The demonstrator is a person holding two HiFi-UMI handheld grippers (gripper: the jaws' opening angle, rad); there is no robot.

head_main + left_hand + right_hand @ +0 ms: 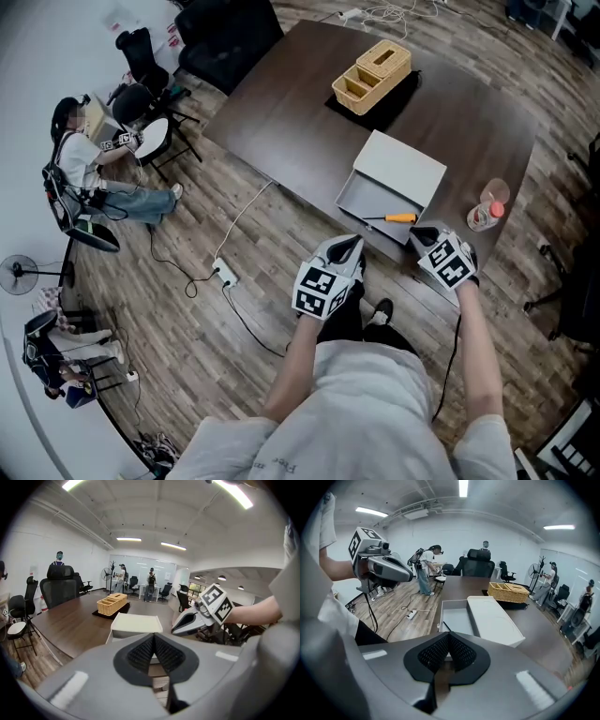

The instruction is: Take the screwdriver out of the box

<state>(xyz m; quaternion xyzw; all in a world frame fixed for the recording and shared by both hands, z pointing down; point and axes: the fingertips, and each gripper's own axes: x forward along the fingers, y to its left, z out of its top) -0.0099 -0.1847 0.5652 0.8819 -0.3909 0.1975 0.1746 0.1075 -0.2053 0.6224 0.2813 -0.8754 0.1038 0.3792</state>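
- Open grey box (367, 197) sits at the near edge of the desk (300, 112), lid thrown back toward the far side. Tray exposed.
- Screwdriver (392, 218) lies flat in the tray, close along the near wall. Nothing touches it.
- Long axis runs roughly parallel to the desk's near edge. The orange handle points toward the person's right, the dark shaft toward the left.
- Right tongs (423, 232) hang off the near edge, just beside the box's near right corner. The handle end is the end closest to them.
- Left tongs (348, 244) hang off the same edge, near the box's near left corner and on the shaft-tip side. They are somewhat lower and further from the tool than the right pair.
- Each gripper view shows its own pads pressed together with nothing between them. Both are empty.
- From either pair the tool lies forward and down, over the tray's near wall.
- Judgement: the right side is better placed, since the handle is the thicker end and faces it. Those tongs need to spread first, then come in over the wall with the pads set across the handle, that is, square to the desk's near edge.
- Risk: the tool lies close to the near wall, which leaves little room for the nearer pad to get beside the handle.
- Wicker basket (372, 75) at the far side of the desk is well apart from all this.
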